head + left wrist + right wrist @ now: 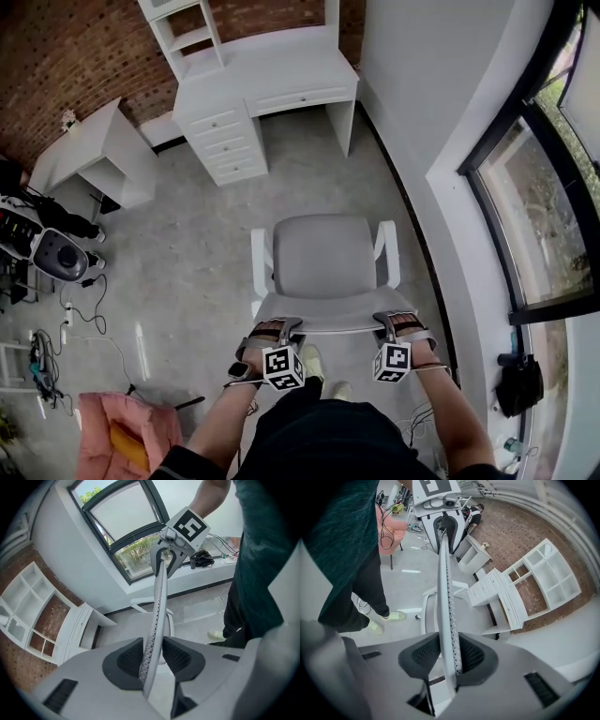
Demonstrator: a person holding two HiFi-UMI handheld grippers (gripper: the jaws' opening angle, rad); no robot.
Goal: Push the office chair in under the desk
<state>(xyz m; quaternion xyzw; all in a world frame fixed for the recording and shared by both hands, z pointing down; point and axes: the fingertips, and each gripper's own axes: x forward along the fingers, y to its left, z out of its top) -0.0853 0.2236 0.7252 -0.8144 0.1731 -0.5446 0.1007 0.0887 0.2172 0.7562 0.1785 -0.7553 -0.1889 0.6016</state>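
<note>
The office chair (323, 258) has a grey seat and white armrests; it stands out on the floor, facing the white desk (272, 80) by the brick wall. Its grey mesh backrest (328, 317) is nearest me. My left gripper (281, 326) is shut on the left end of the backrest's top edge, and my right gripper (387, 323) is shut on the right end. In the left gripper view the backrest edge (159, 597) runs from my left gripper (153, 656) up to the right one. In the right gripper view the backrest edge (444, 583) lies pinched in my right gripper (449, 656).
The desk has a drawer unit (225, 141) on its left and an open knee space on its right. A small white table (94, 155) stands at the left, with cables and devices (56, 253) on the floor. A pink seat (122, 436) is at lower left. Wall and window (534, 216) run along the right.
</note>
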